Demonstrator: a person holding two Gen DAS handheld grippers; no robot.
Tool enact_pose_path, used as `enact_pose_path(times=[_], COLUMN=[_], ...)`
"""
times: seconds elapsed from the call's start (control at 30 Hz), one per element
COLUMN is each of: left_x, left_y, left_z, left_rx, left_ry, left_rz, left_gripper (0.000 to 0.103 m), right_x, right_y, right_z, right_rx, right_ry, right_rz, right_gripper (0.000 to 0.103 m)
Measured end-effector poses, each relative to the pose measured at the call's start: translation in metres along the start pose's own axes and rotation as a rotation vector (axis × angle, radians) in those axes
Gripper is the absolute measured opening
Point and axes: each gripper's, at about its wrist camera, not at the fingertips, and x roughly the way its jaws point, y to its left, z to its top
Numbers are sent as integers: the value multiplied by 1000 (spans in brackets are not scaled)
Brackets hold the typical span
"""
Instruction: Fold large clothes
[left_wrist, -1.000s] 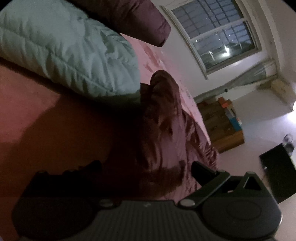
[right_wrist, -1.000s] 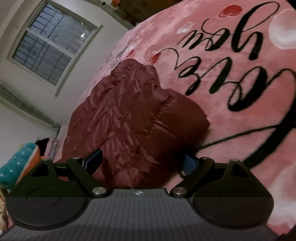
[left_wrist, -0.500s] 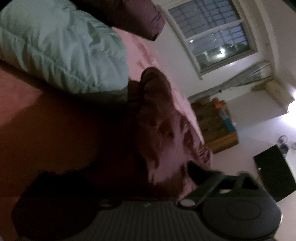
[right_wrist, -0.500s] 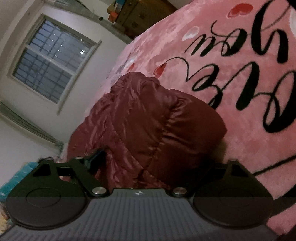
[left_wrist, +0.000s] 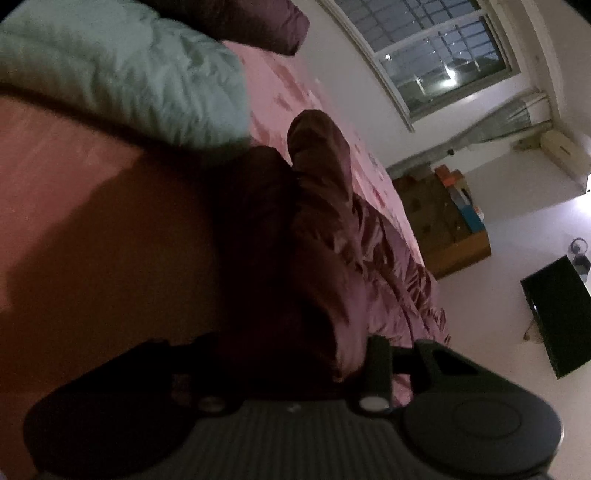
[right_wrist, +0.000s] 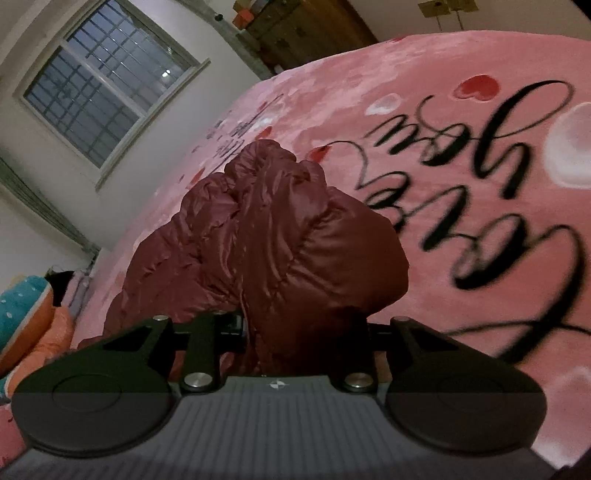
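A dark red puffer jacket (right_wrist: 280, 240) lies bunched on the pink bed blanket (right_wrist: 424, 92). My right gripper (right_wrist: 291, 328) has closed on a thick fold of the jacket; the fabric bulges up between the jaws and hides the fingertips. In the left wrist view the same jacket (left_wrist: 325, 229) runs away from me along the bed. My left gripper (left_wrist: 288, 354) has closed on its near, shadowed end, and the fabric fills the gap between the jaws.
A pale green quilt (left_wrist: 122, 74) and a dark pillow (left_wrist: 236, 22) lie at the bed's head. A wooden cabinet (left_wrist: 443, 221) stands below the window (left_wrist: 439, 48). A black table (left_wrist: 557, 314) stands on the floor. Teal and orange bedding (right_wrist: 26, 321) lies at the left.
Both grippers have gone from open around the jacket to closed on its fabric. The jacket has bunched up higher in front of the right gripper.
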Motion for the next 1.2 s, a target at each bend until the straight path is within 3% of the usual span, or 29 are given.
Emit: enact_pose_path(times=[0.33, 0.47, 0.53, 0.63, 0.7, 0.77, 0.87, 0.93, 1.07, 1.13, 1.2], left_x=[-45, -59, -62, -69, -77, -88, -108, -121, -134, -125, -111], left_y=[-8, -7, -3, -2, -9, -14, -18, -21, -30, -31, -30], left_z=[-51, -68, -69, -68, -72, -69, -63, -56, -34, -18, -7], left_rx=[42, 70, 66, 85, 121, 163, 191, 214, 256, 267, 258], left_ry=[99, 133, 137, 124, 115, 98, 75, 60, 47, 84, 139], left_rz=[2, 14, 19, 38, 62, 72, 86, 70, 41, 21, -3], left_gripper=[40, 46, 52, 62, 71, 82, 93, 95, 102, 102, 102], right_x=[-92, -124, -129, -129, -128, -133, -149, -167, -198, -202, -190], right_y=[-44, -64, -71, -69, -66, -62, -60, -60, -58, -66, -84], right_z=[-15, -26, -30, -32, -31, -30, -32, -30, -6, 19, 44], right_rx=[45, 102, 151, 165, 168, 174, 142, 110, -7, -21, 13], right_ry=[19, 49, 71, 109, 136, 165, 186, 180, 103, 59, 78], right_rz=[-49, -64, -65, -90, -115, -100, -67, -53, -12, 25, 72], right_gripper=[36, 37, 41, 61, 84, 97, 100, 100, 103, 103, 103])
